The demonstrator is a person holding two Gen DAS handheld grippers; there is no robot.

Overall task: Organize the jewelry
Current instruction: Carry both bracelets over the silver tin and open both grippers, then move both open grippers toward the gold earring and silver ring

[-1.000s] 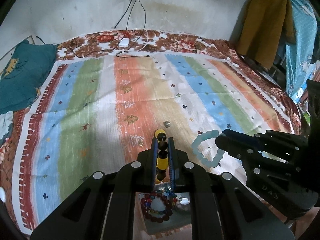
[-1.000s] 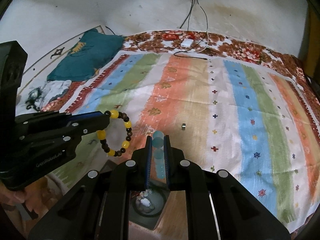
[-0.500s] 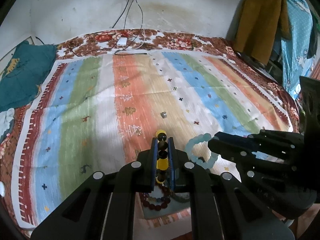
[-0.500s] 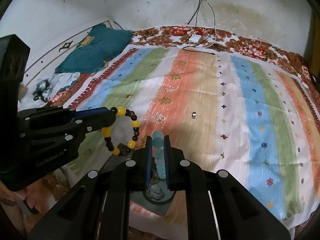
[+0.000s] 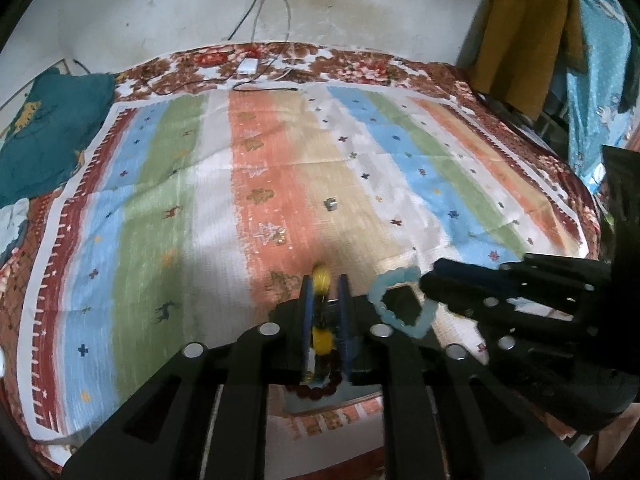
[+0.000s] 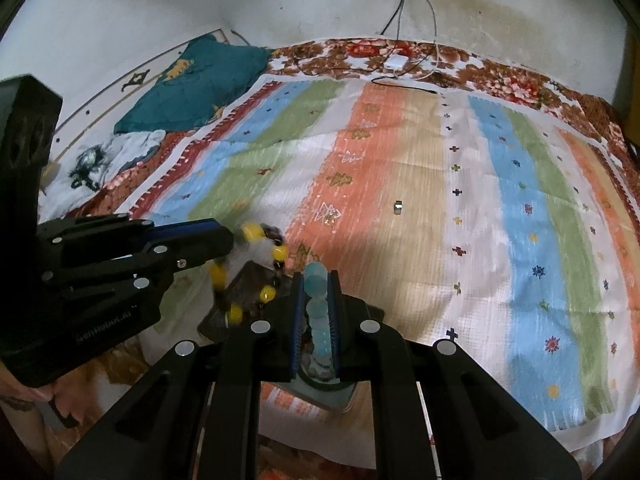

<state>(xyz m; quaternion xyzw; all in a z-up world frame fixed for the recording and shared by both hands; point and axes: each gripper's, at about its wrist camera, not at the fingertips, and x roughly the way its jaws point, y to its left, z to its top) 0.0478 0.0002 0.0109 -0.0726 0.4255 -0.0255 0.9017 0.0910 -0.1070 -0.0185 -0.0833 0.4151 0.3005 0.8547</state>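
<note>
A: Item one, bed cover [image 5: 224,208]?
B: Woven cloth, matt, coarse weave, striped print.
A: Left gripper [image 5: 322,300]?
B: Black matt plastic, blue pads, shiny round metal studs.
A: Yellow-and-dark bracelet [image 6: 256,270]?
B: Smooth glossy beads; material unclear.
A: Pale blue bracelet [image 5: 394,304]?
B: Translucent, smooth beads with a soft sheen.
A: Wall [image 6: 280,4]?
B: Matt plaster, stained.
A: Small ring [image 6: 397,208]?
B: Looks metallic, shiny.

A bracelet of yellow and dark beads [image 6: 256,268] hangs as a loop, pinched in the left claw [image 5: 325,300]. A pale blue bracelet [image 5: 400,304] hangs from the right claw [image 6: 318,300]. Both are near the bed's front edge.
</note>
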